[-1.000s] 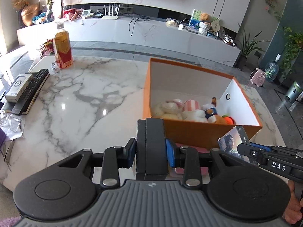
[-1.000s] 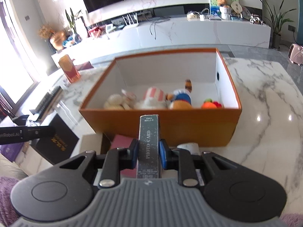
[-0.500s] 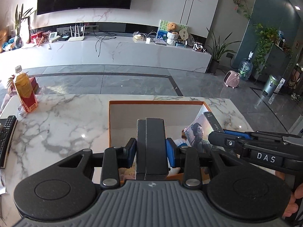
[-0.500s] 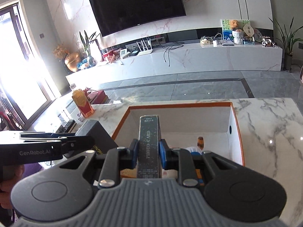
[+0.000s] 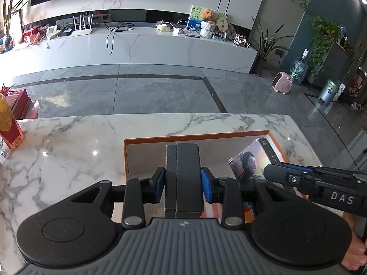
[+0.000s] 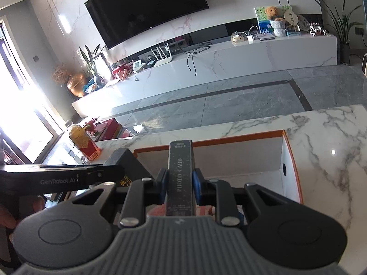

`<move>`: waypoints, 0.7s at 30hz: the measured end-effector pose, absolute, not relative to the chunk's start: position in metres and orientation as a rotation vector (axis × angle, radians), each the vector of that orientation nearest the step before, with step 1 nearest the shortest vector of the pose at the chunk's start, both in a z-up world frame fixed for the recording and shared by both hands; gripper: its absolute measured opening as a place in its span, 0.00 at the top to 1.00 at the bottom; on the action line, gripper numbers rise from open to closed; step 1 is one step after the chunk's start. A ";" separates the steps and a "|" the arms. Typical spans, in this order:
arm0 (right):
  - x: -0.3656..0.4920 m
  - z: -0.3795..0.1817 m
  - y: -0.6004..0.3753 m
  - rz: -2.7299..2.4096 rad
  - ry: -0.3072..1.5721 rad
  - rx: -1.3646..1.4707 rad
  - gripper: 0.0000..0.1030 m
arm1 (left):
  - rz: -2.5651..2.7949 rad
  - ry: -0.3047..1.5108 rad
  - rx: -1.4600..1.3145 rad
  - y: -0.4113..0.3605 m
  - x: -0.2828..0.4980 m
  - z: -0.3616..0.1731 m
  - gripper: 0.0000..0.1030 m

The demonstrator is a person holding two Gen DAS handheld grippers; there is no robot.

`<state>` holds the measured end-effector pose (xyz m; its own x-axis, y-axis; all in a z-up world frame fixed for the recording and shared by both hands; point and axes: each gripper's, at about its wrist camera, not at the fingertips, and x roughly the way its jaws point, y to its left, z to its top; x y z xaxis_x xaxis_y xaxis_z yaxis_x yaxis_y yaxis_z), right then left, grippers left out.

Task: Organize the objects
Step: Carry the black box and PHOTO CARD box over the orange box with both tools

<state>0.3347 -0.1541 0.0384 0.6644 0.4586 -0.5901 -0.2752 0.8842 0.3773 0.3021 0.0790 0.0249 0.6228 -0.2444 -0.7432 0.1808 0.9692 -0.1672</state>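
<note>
My left gripper point(image 5: 182, 184) is shut on a black box point(image 5: 182, 160), held upright over the orange cardboard box point(image 5: 195, 136). My right gripper point(image 6: 180, 184) is shut on a slim photo card box point(image 6: 180, 171) with a printed figure on its face point(image 5: 250, 162); it too hangs over the orange box point(image 6: 291, 155). In the left wrist view the right gripper point(image 5: 286, 174) reaches in from the right. In the right wrist view the left gripper point(image 6: 110, 171) comes in from the left with the black box point(image 6: 128, 165). The toys inside the box are mostly hidden behind the grippers.
The orange box stands on a white marble table point(image 5: 68, 151). A bottle with an orange-red label point(image 5: 8, 123) stands at the table's left edge. Beyond lie a grey tiled floor and a long white TV cabinet point(image 5: 137, 45). A person's hand point(image 5: 353, 256) holds the right gripper.
Both grippers have moved forward over the orange box with their boxes still held. The box's near wall and the toys have slipped out of sight beneath them.
</note>
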 end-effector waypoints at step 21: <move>0.410 -0.023 -0.119 0.444 0.851 0.525 0.76 | -0.084 0.874 0.254 0.035 0.325 -0.035 0.62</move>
